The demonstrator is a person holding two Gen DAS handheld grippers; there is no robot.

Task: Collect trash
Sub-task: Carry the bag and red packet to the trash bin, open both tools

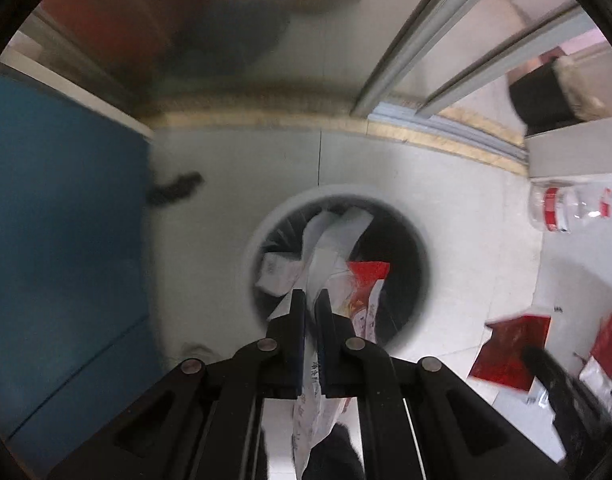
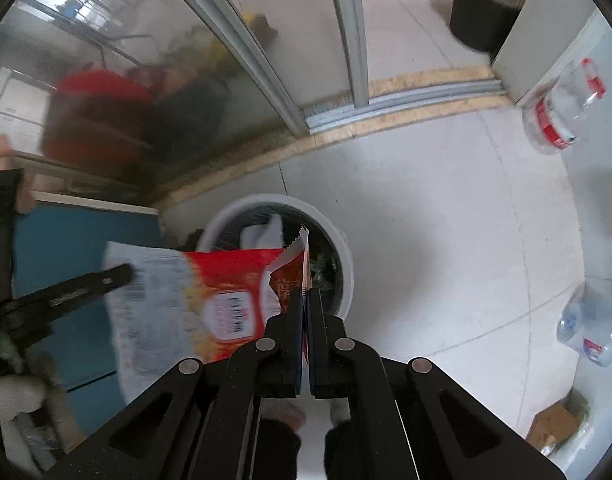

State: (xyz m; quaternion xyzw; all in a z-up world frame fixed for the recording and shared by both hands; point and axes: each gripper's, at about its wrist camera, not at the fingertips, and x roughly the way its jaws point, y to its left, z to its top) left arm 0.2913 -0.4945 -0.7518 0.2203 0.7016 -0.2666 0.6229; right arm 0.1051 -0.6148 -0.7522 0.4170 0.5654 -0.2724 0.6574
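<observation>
Left claw (image 1: pixel 310 294) clenched on a white-red wrapper (image 1: pixel 338 280), right claw (image 2: pixel 306 294) clenched on a red snack bag (image 2: pixel 225 292); both hang over the white trash bin (image 2: pixel 342 240) on the floor.

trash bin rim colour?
White rim, dark inside; clearest in the right wrist view.

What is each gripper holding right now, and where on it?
Left gripper pinches a white-and-red printed wrapper by its edge. Right gripper clamps a red snack bag at its torn corner. Both hang over the white trash bin.
</observation>
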